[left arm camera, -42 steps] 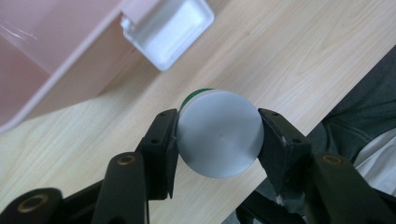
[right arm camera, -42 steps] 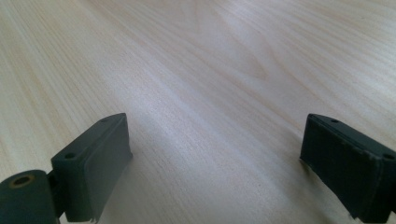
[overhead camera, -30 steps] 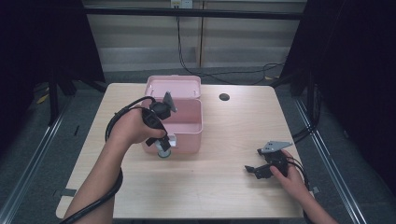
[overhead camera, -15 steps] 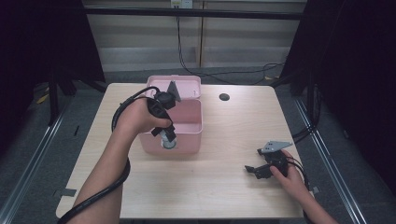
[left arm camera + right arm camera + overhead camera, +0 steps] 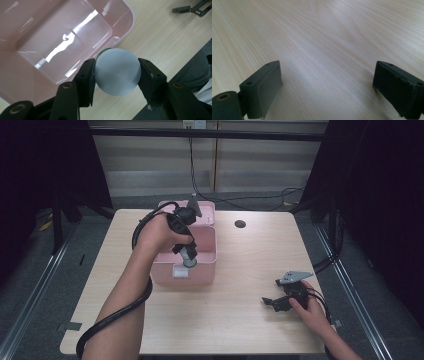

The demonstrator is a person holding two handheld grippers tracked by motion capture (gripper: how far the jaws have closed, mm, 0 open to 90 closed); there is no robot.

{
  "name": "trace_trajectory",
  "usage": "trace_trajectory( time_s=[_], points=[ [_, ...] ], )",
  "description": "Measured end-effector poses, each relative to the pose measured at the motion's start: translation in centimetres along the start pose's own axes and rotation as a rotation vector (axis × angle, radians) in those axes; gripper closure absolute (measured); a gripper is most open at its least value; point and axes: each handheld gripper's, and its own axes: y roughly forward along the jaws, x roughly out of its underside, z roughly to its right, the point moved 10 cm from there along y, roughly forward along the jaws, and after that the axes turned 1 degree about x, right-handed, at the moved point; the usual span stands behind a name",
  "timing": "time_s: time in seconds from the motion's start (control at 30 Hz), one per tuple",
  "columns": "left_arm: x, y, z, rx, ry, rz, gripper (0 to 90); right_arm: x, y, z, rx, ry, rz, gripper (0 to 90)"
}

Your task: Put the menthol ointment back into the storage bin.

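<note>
Bottle (image 5: 117, 71) now over box (image 5: 205, 270), upright

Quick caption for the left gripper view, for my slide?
Left gripper shut on a round white-bottomed container, held above the near rim of the open pink box.

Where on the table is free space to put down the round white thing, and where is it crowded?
Free: the wide bare wood between the pink box and the right gripper, and the table beyond it up to the dark hole. The box floor is bare too. Crowded: the box's near rim, where the left gripper holds the round white container.
</note>
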Motion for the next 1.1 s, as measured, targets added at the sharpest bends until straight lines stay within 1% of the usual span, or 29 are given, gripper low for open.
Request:
trace_trajectory(
  time_s=[0.1, 0.2, 0.27, 0.33, 0.37, 0.43, 0.47, 0.5, 0.53, 0.57, 0.73, 0.77, 0.8, 0.83, 0.9, 0.97, 1.0, 1.07, 1.1],
  points=[
    [-0.7, -0.1, -0.1, -0.008, -0.003, 0.005, 50.3, 0.0, 0.0, 0.0, 0.000, 0.000, 0.000, 8.0],
    [-1.4, -0.1, -0.2, -0.005, -0.006, 0.011, 50.3, 0.0, 0.0, 0.0, 0.000, 0.000, 0.000, 8.0],
    [-1.8, -0.1, -0.3, -0.008, -0.001, 0.013, 50.2, 0.0, 0.0, 0.0, 0.000, 0.000, 0.000, 8.0],
    [-2.1, -0.1, -0.3, -0.013, -0.010, 0.017, 50.2, 0.0, 0.0, 0.0, 0.000, 0.000, 0.000, 7.9],
    [-2.3, -0.1, -0.4, -0.019, -0.008, 0.011, 50.2, 0.0, 0.0, 0.0, 0.000, 0.000, 0.000, 8.0],
    [-2.6, 0.0, -0.4, -0.018, -0.019, 0.014, 50.2, 0.0, 0.0, 0.0, -0.001, -0.001, 0.000, 7.9],
    [-2.8, 0.1, -0.5, -0.021, -0.017, 0.012, 50.2, 0.0, 0.0, 0.0, -0.001, -0.001, 0.000, 8.0],
    [-2.9, 0.1, -0.5, -0.024, -0.027, 0.014, 50.2, 0.0, 0.0, 0.0, -0.001, -0.001, 0.000, 8.0],
    [-3.0, 0.2, -0.6, -0.022, -0.020, 0.012, 50.2, 0.0, 0.0, 0.0, -0.001, -0.001, 0.000, 8.0],
    [-3.2, 0.3, -0.7, -0.031, -0.024, 0.013, 50.2, 0.0, 0.0, 0.0, -0.001, -0.001, 0.001, 8.0],
    [-3.8, 0.7, -1.0, -0.030, -0.040, 0.022, 50.3, 0.0, 0.0, 0.0, -0.001, -0.001, 0.000, 8.0],
    [-3.8, 0.9, -1.1, -0.034, -0.045, 0.015, 50.2, 0.0, 0.0, 0.0, -0.001, -0.001, 0.000, 8.0],
    [-3.9, 1.0, -1.3, -0.037, -0.036, 0.017, 50.2, 0.0, 0.0, 0.0, -0.001, -0.001, 0.000, 8.0],
    [-4.1, 1.2, -1.3, -0.041, -0.052, 0.024, 50.2, 0.0, 0.0, 0.0, -0.001, -0.001, 0.000, 8.0],
    [-4.2, 1.5, -1.5, -0.039, -0.044, 0.026, 50.2, 0.0, 0.0, 0.0, -0.001, -0.001, 0.000, 8.0],
    [-4.4, 1.9, -1.5, -0.034, -0.054, 0.029, 50.2, 0.0, 0.0, 0.0, -0.001, -0.001, 0.000, 8.0],
    [-4.5, 2.1, -1.6, -0.036, -0.043, 0.028, 50.2, 0.0, 0.0, 0.0, -0.001, -0.001, 0.000, 8.0],
    [-4.6, 2.5, -1.7, -0.038, -0.054, 0.024, 50.2, 0.0, 0.0, 0.0, 0.000, -0.001, 0.001, 8.0],
    [-4.7, 2.8, -1.7, -0.039, -0.053, 0.024, 50.2, 0.0, 0.0, 0.0, 0.000, -0.001, 0.001, 8.0]
  ],
)
